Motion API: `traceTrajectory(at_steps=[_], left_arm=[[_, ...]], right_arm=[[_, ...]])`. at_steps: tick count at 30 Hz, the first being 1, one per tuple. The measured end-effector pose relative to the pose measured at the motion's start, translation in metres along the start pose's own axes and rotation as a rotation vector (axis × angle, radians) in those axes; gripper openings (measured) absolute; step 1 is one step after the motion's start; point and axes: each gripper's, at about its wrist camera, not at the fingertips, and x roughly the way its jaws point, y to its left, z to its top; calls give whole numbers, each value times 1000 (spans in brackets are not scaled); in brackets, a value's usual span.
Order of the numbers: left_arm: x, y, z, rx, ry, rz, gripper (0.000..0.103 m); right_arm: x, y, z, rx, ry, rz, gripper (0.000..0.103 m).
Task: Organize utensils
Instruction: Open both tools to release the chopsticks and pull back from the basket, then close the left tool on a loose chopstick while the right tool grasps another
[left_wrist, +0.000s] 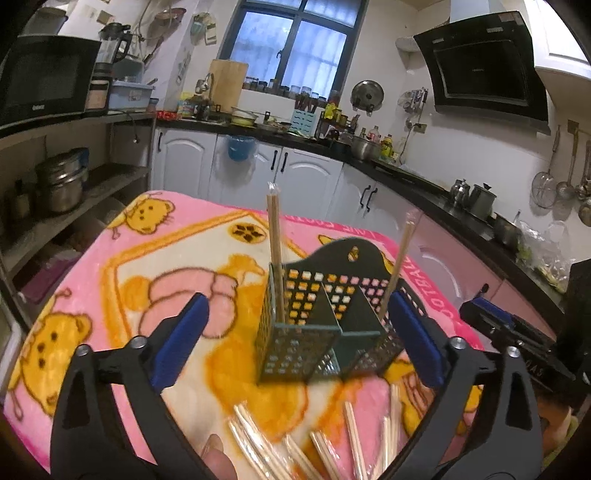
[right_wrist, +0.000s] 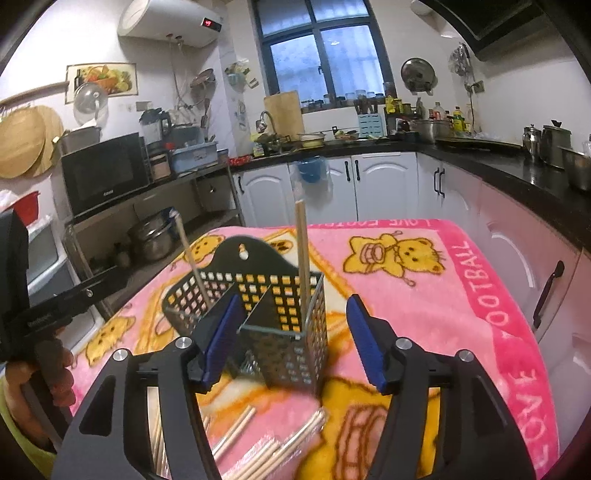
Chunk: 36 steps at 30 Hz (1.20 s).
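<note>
Fig. Utensil sorting, partway done (judged from layout). A dark perforated caddy w/ two front compartments & a tall hanging back plate stood on the pink cartoon-bear blanket covering the tabletop. Two wrapped chopstick prs. already stood in it: one in the compartment on the left-wrist view's left, near-vertical, long axis up-down, wrapper tip uppermost; the other on the opp. side, leaning outward at the top, lower end inside the basket. Right-wrist view showed the same two: upright pr. in the near right compartment, tilted pr. at the far left.

Remaining: a loose scatter of wrapped chopsticks lay flat on the blanket just in front of the caddy, long axes roughly toward the caddy but fanned, some crossing; seen also in the right-wrist view. Exact count not readable; clearly more lying than standing, so most of the job was probably left.

Left gripper: jaws wide, blue pads either side of the caddy, holding nothing; whether the pad by the tilted pr. touched the basket could not be told. Right gripper: jaws wide, empty, straddling the caddy's near right compartment, contact not discernible. Next pickup would prob. need the jaws brought down across a lying pr.'s long axis, then rotated to vertical.
</note>
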Motion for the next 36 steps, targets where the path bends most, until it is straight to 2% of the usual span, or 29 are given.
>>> traceTrajectory(at_steps=[10, 29, 36], left_arm=[[-14, 1, -29, 29, 40, 19, 92], [-21, 26, -74, -8, 161, 80, 92], [-12, 29, -92, 1, 242, 65, 78]], right_arm=[[-17, 16, -25, -69, 26, -2, 61], [-20, 30, -65, -90, 123, 42, 61], [-13, 30, -77, -86, 172, 48, 61]])
